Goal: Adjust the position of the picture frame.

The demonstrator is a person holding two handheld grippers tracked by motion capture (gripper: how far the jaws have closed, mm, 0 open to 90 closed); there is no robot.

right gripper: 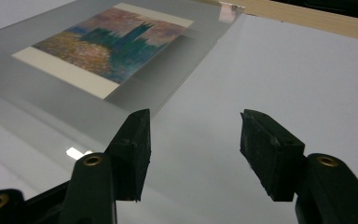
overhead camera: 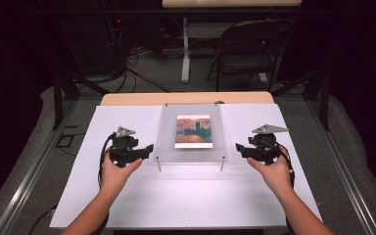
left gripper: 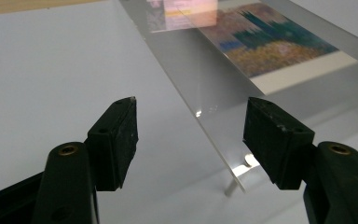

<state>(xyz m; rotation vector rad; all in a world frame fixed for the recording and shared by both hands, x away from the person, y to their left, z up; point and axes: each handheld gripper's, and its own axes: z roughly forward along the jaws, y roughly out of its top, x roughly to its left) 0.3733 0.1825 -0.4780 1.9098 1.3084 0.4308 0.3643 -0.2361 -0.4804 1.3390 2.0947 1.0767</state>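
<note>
While the clear frame (overhead camera: 192,134) with its painted picture (overhead camera: 193,131) sits raised on small metal legs in the middle of the white counter (overhead camera: 127,205), I hold my left gripper (overhead camera: 147,149) just off the frame's left edge and my right gripper (overhead camera: 239,148) off its right edge, fingers apart and holding nothing. I judge this the approach: next, each pair must line up with an edge and pinch.

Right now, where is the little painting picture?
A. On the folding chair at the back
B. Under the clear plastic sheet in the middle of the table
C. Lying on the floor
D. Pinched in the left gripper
B: the painting print lies beneath the clear acrylic panel, which stands on small metal legs between the two grippers, neither of which touches it.
</note>
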